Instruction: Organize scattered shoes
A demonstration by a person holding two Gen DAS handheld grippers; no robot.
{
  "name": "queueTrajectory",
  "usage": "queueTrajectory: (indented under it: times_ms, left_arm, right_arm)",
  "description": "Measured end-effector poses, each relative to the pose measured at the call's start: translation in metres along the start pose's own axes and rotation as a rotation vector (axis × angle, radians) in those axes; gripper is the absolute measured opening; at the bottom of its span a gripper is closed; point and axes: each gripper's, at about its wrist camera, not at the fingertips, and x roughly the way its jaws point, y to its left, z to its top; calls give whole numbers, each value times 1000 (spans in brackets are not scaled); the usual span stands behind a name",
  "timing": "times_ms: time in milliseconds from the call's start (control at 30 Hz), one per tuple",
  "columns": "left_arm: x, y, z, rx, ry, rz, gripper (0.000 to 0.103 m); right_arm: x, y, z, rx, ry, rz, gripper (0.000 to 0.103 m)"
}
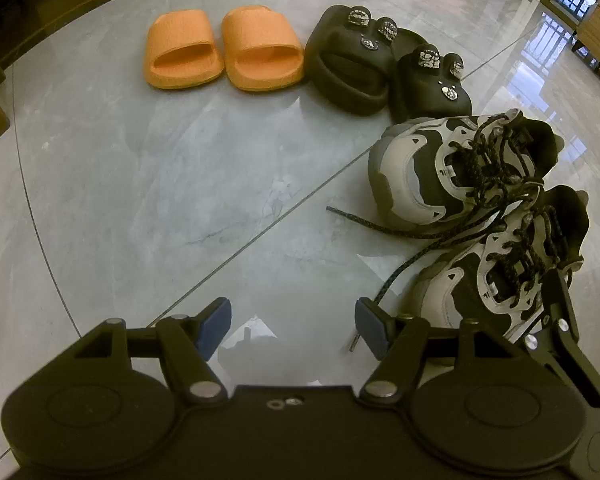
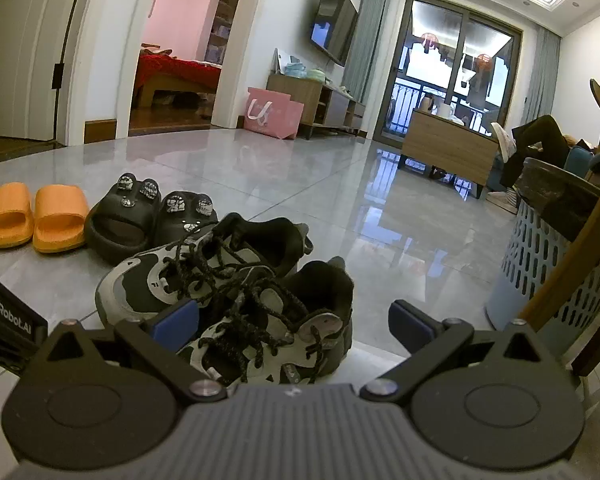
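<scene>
From the left wrist, the near sneaker is partly hidden behind the right tongs' linkage at 4 o'clock, and its toe is hard to make out. From the right wrist, the left pad covers that sneaker's toe side, and the camera body cuts off its sole.

The left tongs are released, with only floor between the pads; a loose lace end lies just beside the right pad at 3 o'clock. The right tongs are spread wide on either side of the near sneaker, and whether the pads touch it cannot be told. The far sneaker sits against its mate at 1 o'clock. Black slippers lie beyond at 12 o'clock, orange slippers at 11 o'clock.

Open tile stretches from 9 to 12 o'clock of the left tongs. A slatted basket and a chair leg crowd the right tongs at 3 o'clock.
</scene>
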Motion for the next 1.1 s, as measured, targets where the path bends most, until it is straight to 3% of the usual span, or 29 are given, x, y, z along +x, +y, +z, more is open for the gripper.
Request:
queueTrajectory:
  times_ms: [433, 667, 900, 1100]
  left_arm:
    - [1, 0, -1, -4, 0, 2, 69]
    - [2, 11, 12, -31, -16, 15, 69]
    - [4, 48, 54, -104, -82, 54, 69]
    - [12, 77, 89, -119, -130, 95, 69]
  right_arm:
    - [1, 1, -1, -5, 2, 4, 102]
    - [5, 9, 6, 10, -43, 32, 102]
    - [23, 35, 35, -7, -150, 129, 102]
    - [57, 68, 63, 25, -133, 274, 102]
